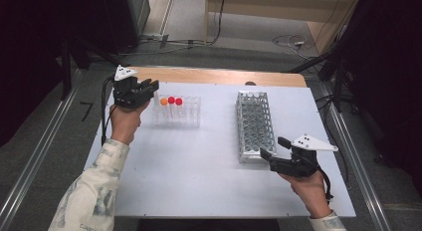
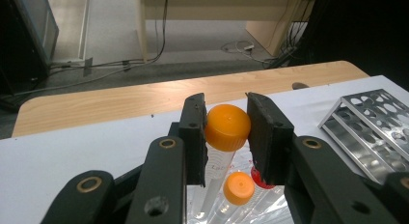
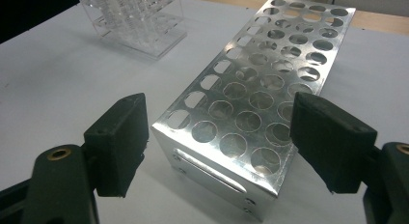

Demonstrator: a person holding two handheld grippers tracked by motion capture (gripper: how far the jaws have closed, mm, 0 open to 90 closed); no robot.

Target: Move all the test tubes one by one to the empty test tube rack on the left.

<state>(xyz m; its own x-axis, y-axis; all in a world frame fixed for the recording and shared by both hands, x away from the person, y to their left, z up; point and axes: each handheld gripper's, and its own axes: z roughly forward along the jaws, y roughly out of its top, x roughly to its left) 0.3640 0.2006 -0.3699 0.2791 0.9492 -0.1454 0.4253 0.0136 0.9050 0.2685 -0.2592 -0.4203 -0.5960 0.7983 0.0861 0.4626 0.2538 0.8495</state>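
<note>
At the upper left of the high view, the left gripper (image 1: 151, 86) is pinching the orange cap (image 2: 227, 127) of a tube (image 2: 217, 161) between its two black jaws, just over the clear rack (image 1: 177, 111), where another orange-capped tube (image 2: 238, 188) and red-capped ones (image 1: 174, 100) are standing. At the lower right, the right gripper (image 3: 217, 142) is sitting spread wide around the near end of the empty metal rack (image 3: 260, 89), its pads beside the walls but apparently not touching. The step looks like lifting a tube out for transfer; next, it needs a straight upward pull, then a carry across to an empty hole while the right steadies the metal rack.
</note>
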